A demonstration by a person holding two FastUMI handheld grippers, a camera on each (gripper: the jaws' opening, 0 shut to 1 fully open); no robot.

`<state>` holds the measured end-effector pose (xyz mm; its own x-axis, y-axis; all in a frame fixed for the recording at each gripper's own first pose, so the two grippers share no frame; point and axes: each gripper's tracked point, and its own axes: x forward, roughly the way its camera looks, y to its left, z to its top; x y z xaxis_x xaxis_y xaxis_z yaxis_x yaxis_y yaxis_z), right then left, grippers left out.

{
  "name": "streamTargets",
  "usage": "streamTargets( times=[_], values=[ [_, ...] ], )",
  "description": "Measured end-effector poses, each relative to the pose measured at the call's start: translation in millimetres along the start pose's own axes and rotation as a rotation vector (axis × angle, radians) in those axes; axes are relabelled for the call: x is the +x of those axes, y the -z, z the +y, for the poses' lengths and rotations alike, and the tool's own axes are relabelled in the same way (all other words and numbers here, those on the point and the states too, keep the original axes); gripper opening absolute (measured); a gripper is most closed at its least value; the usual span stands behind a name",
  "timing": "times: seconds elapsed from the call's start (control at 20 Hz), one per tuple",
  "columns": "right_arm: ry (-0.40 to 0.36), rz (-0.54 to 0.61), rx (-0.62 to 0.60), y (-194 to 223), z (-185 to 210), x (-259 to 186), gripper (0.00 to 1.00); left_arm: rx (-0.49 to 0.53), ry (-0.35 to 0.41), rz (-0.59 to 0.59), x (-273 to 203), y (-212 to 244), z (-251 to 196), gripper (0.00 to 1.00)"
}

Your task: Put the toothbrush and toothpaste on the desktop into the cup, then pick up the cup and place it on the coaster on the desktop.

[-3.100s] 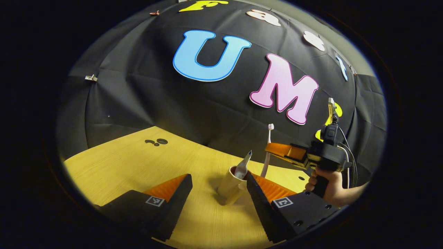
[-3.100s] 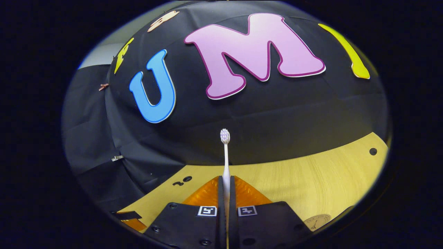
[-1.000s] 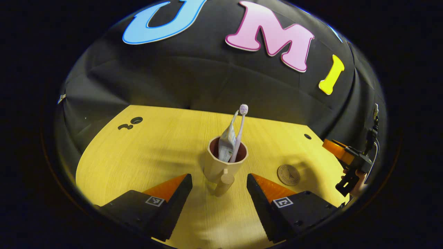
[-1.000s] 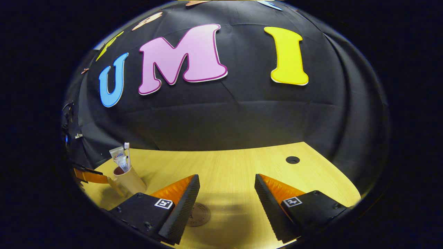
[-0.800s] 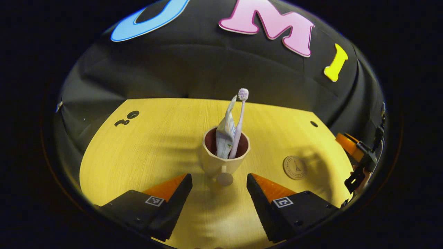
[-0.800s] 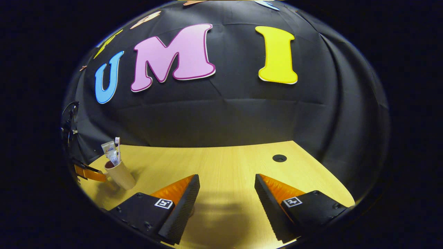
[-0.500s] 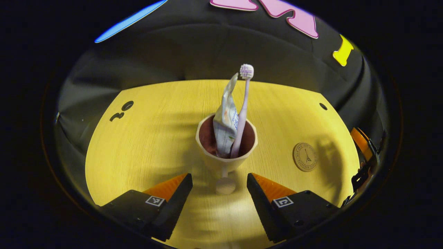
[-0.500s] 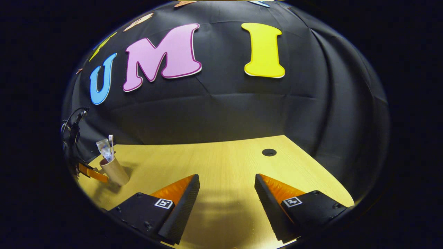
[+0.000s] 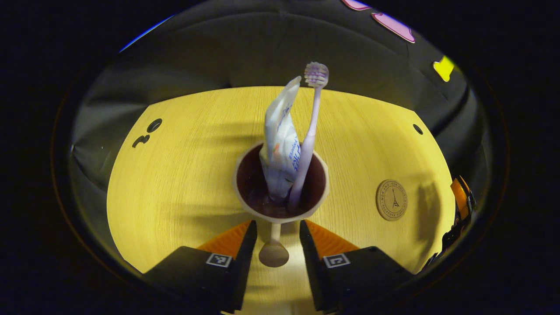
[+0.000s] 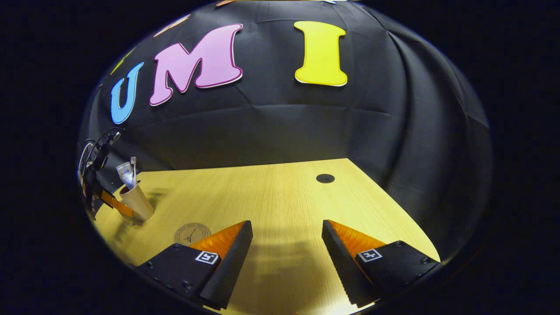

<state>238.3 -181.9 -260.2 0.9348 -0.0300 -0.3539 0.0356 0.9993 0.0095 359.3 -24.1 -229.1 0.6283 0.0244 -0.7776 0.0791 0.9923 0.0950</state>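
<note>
Already the lilac plastic toothbrush point(image 9: 309, 131) and white toothpaste tube point(image 9: 280, 140) stand in the beige cup point(image 9: 280, 192) mid-table, whose peg handle point(image 9: 274, 251) the half-closed left gripper point(image 9: 274, 245) straddles without visibly pinching, the right gripper point(image 10: 286, 245) gaping empty, so lifting it onto the round brown coaster point(image 9: 391, 199) toward the table's right edge remains.

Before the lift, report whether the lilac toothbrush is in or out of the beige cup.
In. The lilac toothbrush stands in the beige cup, bristles up, beside the toothpaste tube.
</note>
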Motion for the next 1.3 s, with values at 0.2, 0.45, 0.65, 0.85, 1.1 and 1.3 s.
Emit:
streamTargets(
  times=[0.2, 0.45, 0.65, 0.85, 1.1, 1.3],
  values=[
    [-0.021, 0.016, -0.005, 3.2, 9.6, -4.0, 0.98, -0.011, -0.016, 0.014, 2.8, 5.2, -4.4, 0.31],
    [-0.031, 0.034, -0.014, 6.2, 16.2, -8.7, 0.98, -0.021, -0.012, 0.0, -0.3, 2.4, -5.9, 0.29],
    [-0.022, 0.043, -0.023, 6.7, 14.9, -12.9, 0.98, -0.009, -0.022, -0.025, -8.2, -3.5, -7.7, 0.24],
    [-0.019, 0.051, -0.014, 4.7, 12.9, -19.2, 0.98, 0.051, 0.008, -0.062, -24.2, -13.9, -23.4, 0.24],
    [-0.004, 0.033, 0.008, -3.2, 7.1, -23.4, 0.98, 0.114, 0.083, -0.086, -37.6, -27.8, -52.8, 0.24],
    [0.008, 0.017, 0.015, -5.2, 0.6, -29.7, 0.98, 0.172, 0.136, -0.073, -29.7, -25.1, -95.7, 0.24]
  ],
)
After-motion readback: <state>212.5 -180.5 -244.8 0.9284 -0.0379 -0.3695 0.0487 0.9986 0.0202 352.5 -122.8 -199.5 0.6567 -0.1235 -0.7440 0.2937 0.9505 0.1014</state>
